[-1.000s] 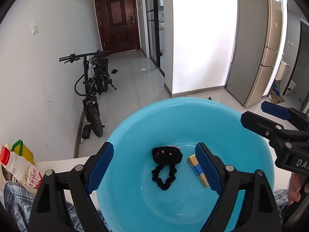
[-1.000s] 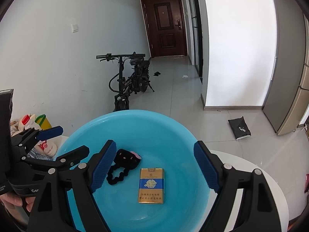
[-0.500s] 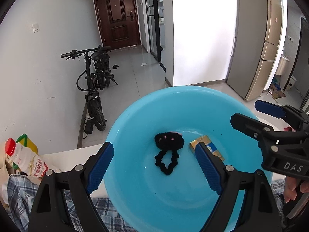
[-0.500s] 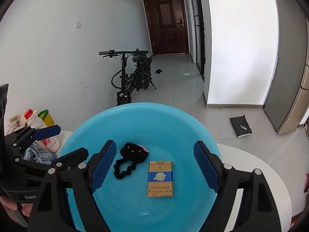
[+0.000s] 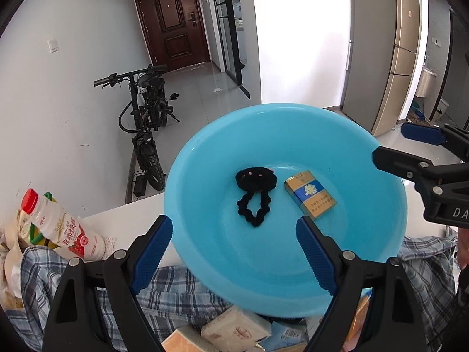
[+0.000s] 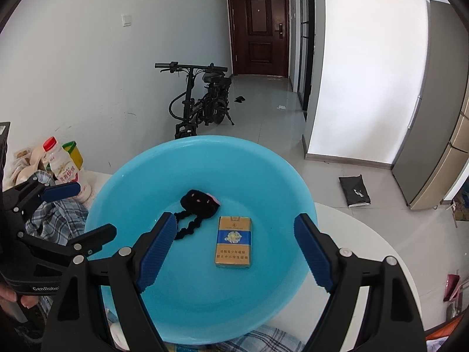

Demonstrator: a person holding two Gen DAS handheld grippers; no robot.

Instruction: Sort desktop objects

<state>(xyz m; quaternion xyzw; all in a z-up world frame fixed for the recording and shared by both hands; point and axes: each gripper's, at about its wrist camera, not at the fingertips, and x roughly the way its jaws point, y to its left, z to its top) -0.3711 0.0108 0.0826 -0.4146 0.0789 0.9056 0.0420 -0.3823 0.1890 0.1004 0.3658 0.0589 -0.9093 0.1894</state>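
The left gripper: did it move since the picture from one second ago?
Yes. In its own view the left gripper has drawn back toward the person: the blue basin sits farther off, and plaid cloth now shows beneath.

A big bowl sits on the table. In the bowl, a hair tie lies left of a small box, close beside it. A checked cloth lies near, under the bowl's edge. A bottle lies to the left. A bike stands far behind.
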